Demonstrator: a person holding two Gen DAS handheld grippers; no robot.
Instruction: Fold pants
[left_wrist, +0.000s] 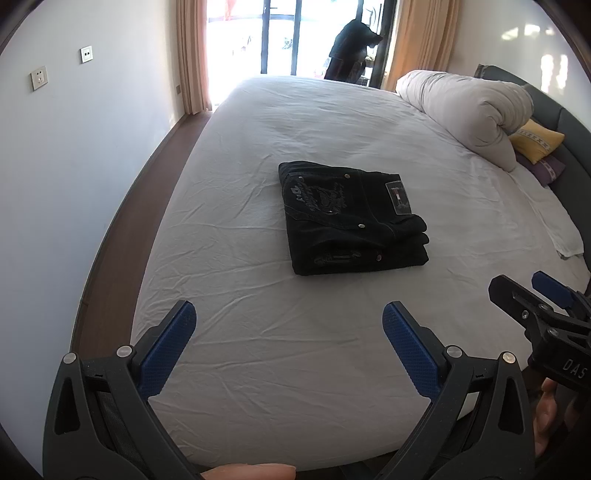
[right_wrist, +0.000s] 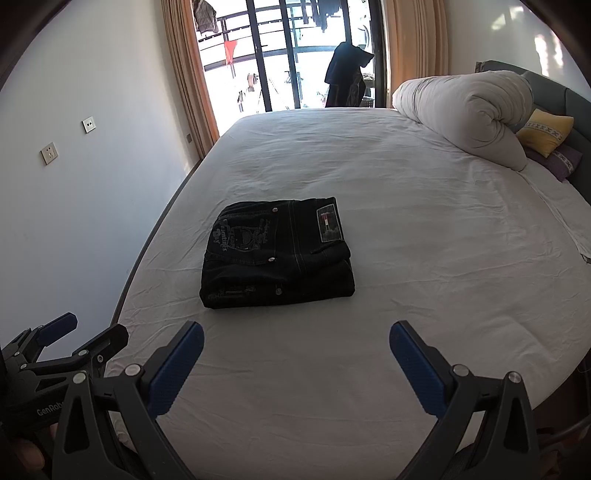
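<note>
Black pants (left_wrist: 351, 218) lie folded into a compact rectangle on the white bed sheet (left_wrist: 295, 350), with embroidery and a patch label facing up. They also show in the right wrist view (right_wrist: 277, 254). My left gripper (left_wrist: 288, 314) is open and empty, held back from the pants above the near part of the bed. My right gripper (right_wrist: 295, 332) is open and empty too, also short of the pants. Each gripper shows at the edge of the other's view: the right gripper (left_wrist: 517, 288) and the left gripper (right_wrist: 88, 328).
A rolled white duvet (left_wrist: 469, 110) lies at the far right with a yellow pillow (left_wrist: 535, 142) and a purple one behind it. A wall (left_wrist: 74, 184) runs along the bed's left side. A glass balcony door (right_wrist: 295, 55) and dark hanging clothes (right_wrist: 347, 74) are beyond the bed.
</note>
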